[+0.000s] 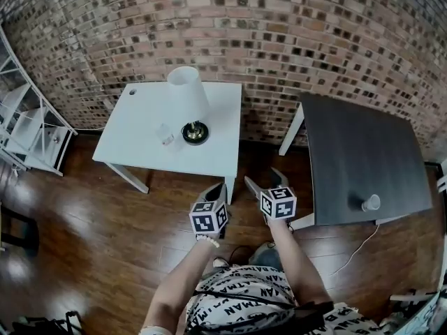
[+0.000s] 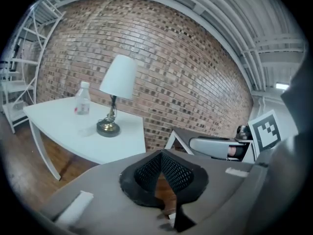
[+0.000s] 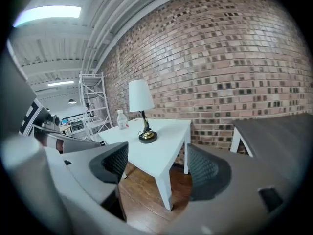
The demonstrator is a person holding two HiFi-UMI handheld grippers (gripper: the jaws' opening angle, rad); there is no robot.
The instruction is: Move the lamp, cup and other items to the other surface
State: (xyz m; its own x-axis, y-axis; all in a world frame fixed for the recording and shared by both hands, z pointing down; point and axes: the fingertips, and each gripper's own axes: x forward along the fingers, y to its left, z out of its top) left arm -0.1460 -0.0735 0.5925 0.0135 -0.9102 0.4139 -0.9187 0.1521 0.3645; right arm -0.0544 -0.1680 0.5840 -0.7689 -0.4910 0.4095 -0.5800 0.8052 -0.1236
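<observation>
Well, brick wall [image 1: 279, 33], wood floor [image 1: 84, 215]. White table [image 1: 140, 131] w/ lamp [image 1: 188, 96] & bottle [image 1: 165, 135]; dark table [image 1: 356, 152] to its right. Lamp sits well ahead of both: left gripper [image 1: 221, 189] pinched closed, empty; right gripper [image 1: 265, 181] jaws apart, empty.

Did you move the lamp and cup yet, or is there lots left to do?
Nearly all is left. The white-shaded lamp with a brass base, the clear cup and the clear plastic bottle sit on the white table. The dark grey table holds only one small white object. The left gripper is shut, the right gripper open; both hold nothing.
</observation>
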